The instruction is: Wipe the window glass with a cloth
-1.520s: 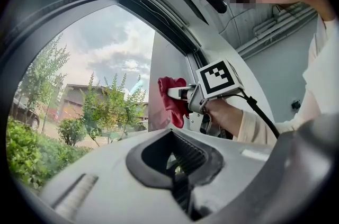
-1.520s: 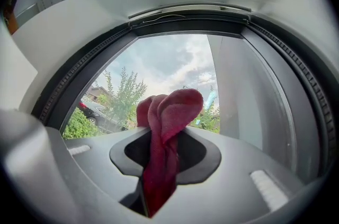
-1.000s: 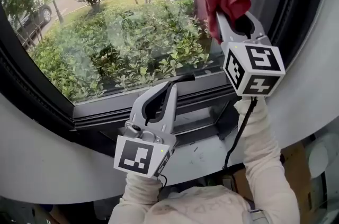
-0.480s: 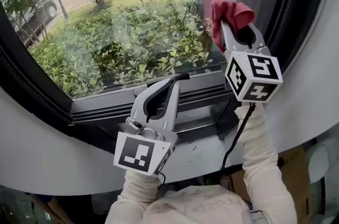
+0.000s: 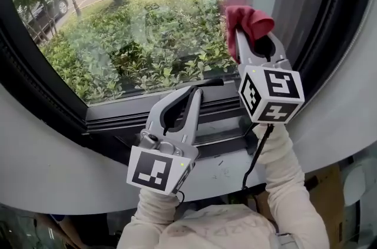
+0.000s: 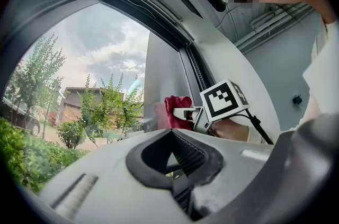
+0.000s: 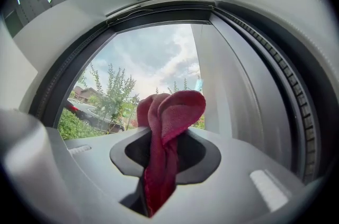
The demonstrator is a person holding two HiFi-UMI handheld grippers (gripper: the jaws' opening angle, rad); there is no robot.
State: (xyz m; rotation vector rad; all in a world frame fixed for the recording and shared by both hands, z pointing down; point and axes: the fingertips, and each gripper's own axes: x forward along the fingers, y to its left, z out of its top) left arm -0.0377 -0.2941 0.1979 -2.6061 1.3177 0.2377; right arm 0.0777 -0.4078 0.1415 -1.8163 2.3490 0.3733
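The left gripper (image 5: 200, 89) sat at six o'clock in the head view, jaws together on nothing, tips over the sill (image 5: 126, 115); the glass (image 5: 135, 24) filled eleven o'clock; the right gripper (image 5: 240, 36), at one o'clock, was clamped on the cloth (image 5: 252, 17), red and bunched, at the pane's right edge by the frame (image 5: 321, 18).

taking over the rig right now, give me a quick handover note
Right hand-held gripper: shut on the crumpled red cloth, raised to the right edge of the window glass; contact looks likely, not certain.
Left hand-held gripper: shut, empty, low by the grey bottom window frame.
Done: cannot tell how much is wiped; hazy patches show mid-pane.
Left: wipe across the pane.
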